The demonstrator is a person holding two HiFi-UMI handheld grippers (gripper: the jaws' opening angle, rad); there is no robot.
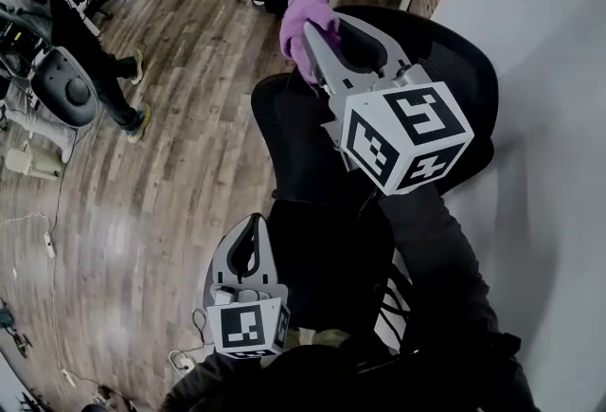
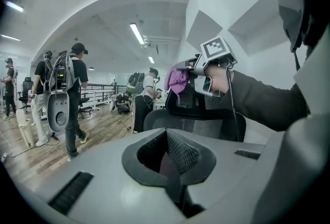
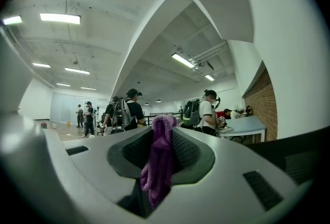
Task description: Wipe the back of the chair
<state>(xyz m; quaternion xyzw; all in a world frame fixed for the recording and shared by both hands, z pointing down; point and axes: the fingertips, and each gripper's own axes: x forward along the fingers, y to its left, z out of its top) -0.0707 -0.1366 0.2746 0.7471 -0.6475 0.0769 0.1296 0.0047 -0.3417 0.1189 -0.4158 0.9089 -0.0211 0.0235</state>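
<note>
Since the left gripper (image 1: 252,228) sits lowest and closest in, it gets covered first. Its jaws are pressed together with nothing between them, and it's held just beside the near side of the chair, with no contact that can be made out.

A bit further out, the right gripper (image 1: 318,39) is held up high with its jaws clamped on a purple knitted cloth (image 1: 305,14). The cloth is bunched up and sticks out past the tips. It's laid against the top edge of the black mesh office chair (image 1: 456,69), up at the headrest end of the backrest. So the wipe is judged to be at its very start, with most of the back not yet covered.

Handling-wise, the cloth is expected to be light, soft and floppy. It's best kept pinched through the middle of the bunch, with a decent wad left ahead of the tips for contact. The mesh will probably give under pressure, while the frame rim should be stiffer. An office chair like this is likely to swivel or roll when pushed, so the backrest rim is where it could be steadied by the free gripper.

Farther off, a wood floor (image 1: 189,69) is seen, with a person in dark clothes (image 1: 85,31) standing well apart from the chair.
</note>
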